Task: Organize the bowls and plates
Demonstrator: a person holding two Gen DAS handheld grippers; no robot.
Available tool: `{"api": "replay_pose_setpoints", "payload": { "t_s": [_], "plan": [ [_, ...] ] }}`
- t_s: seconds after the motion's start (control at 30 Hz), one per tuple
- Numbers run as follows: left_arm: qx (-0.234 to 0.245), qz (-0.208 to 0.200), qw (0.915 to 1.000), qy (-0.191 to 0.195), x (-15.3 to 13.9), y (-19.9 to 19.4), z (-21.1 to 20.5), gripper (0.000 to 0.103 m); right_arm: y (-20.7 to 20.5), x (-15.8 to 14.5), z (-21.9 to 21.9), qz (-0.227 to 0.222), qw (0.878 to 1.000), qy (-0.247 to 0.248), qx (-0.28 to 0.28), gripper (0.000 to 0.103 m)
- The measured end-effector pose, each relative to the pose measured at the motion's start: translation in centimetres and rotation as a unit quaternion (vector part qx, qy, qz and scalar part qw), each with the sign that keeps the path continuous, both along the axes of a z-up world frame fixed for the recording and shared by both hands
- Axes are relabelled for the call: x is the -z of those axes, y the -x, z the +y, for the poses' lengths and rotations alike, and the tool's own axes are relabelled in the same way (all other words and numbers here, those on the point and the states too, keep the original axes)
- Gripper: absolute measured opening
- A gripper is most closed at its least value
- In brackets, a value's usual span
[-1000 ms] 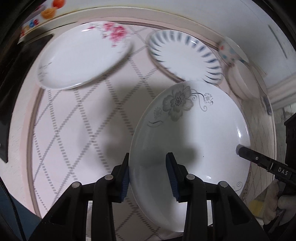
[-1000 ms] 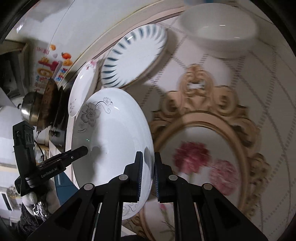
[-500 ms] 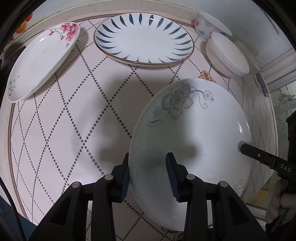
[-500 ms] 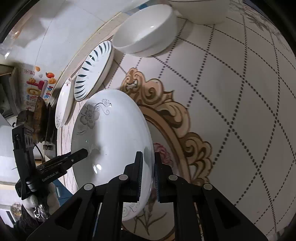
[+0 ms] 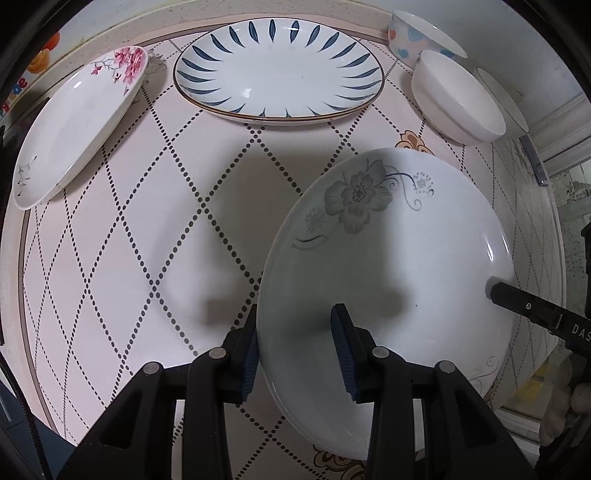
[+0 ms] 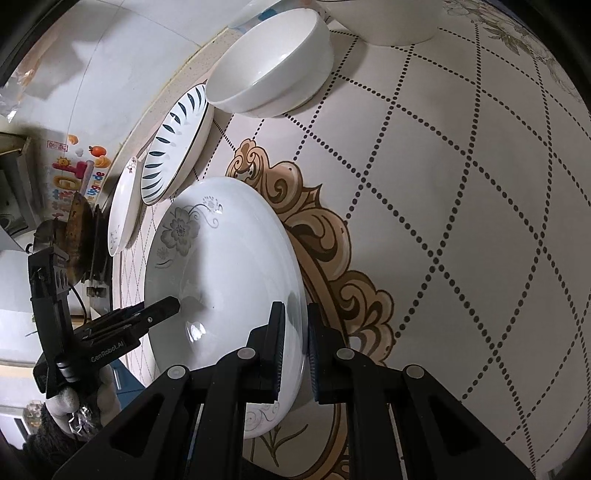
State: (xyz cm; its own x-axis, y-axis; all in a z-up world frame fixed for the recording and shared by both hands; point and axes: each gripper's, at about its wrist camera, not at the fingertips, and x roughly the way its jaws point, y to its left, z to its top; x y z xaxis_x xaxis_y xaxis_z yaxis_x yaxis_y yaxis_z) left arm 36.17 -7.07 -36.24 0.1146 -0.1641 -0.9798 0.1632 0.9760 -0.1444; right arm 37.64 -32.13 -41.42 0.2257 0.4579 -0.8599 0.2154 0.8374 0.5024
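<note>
Both hand-held grippers clamped the grey-flower plate [image 5: 388, 266]: left hand-held gripper [image 5: 295, 350] at 7 o'clock, right hand-held gripper [image 6: 293, 347] at 4 o'clock, sharing its weight above the desk [image 5: 147, 240].

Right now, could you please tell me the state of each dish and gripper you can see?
Grey-flower plate: gripped at two rim points, seemingly off the table.
Left gripper: shut on the plate's near rim.
Right gripper: shut on the opposite rim.
Blue-striped plate: resting flat, empty.
Pink-blossom plate: resting flat, empty.
White bowl: upright, empty.
Spotted bowl: upright, behind the white bowl.
</note>
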Motion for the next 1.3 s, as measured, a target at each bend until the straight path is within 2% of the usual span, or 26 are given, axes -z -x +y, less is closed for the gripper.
{"api": "replay_pose_setpoints", "payload": {
  "t_s": [0.17,0.27,0.4,0.47,0.53,0.63,0.8,0.97,1.1,1.3],
  "plan": [
    [0.002,0.0,1.0,0.005,-0.4,0.5,0.3,0.034,0.1,0.1,0.1,0.008,1.0,0.0,0.004,0.014],
    [-0.006,-0.017,0.9998,0.011,-2.3,0.2,1.5,0.034,0.2,-0.4,-0.3,0.017,1.0,-0.005,0.015,0.016],
    [-0.038,-0.054,0.9973,0.032,-6.4,-1.0,5.1,0.035,0.2,-2.9,-0.9,0.014,1.0,0.005,0.026,0.021],
    [-0.055,-0.077,0.9949,0.034,-8.4,-1.9,7.5,0.038,-0.1,-5.2,-0.5,-0.001,0.999,0.004,0.033,0.029],
    [-0.072,-0.09,0.9927,0.037,-9.6,-3.0,9.9,0.04,-0.7,-6.8,0.3,-0.008,0.999,0.004,0.041,0.049],
    [-0.102,-0.105,0.9886,0.036,-10.3,-5.4,14.8,0.042,-2.8,-8.8,3.1,-0.023,0.998,-0.028,0.045,0.051],
    [-0.154,-0.099,0.983,0.021,-8.6,-9.1,22.0,0.042,-9.2,-9.8,11.1,-0.042,0.996,-0.066,0.032,0.051],
    [-0.179,-0.095,0.9791,-0.004,-6.2,-12.5,27.3,0.042,-16.5,-8.7,18.7,-0.052,0.997,-0.057,-0.004,0.051],
    [-0.189,-0.077,0.9789,-0.01,-3.9,-14.0,29.4,0.042,-22.9,-6.7,24.1,-0.038,0.997,-0.029,-0.056,0.051],
    [-0.192,-0.045,0.9802,0.012,-1.2,-15.5,30.4,0.041,-28.5,-3.4,27.7,-0.013,0.995,0.004,-0.101,0.05]
  ]
}}
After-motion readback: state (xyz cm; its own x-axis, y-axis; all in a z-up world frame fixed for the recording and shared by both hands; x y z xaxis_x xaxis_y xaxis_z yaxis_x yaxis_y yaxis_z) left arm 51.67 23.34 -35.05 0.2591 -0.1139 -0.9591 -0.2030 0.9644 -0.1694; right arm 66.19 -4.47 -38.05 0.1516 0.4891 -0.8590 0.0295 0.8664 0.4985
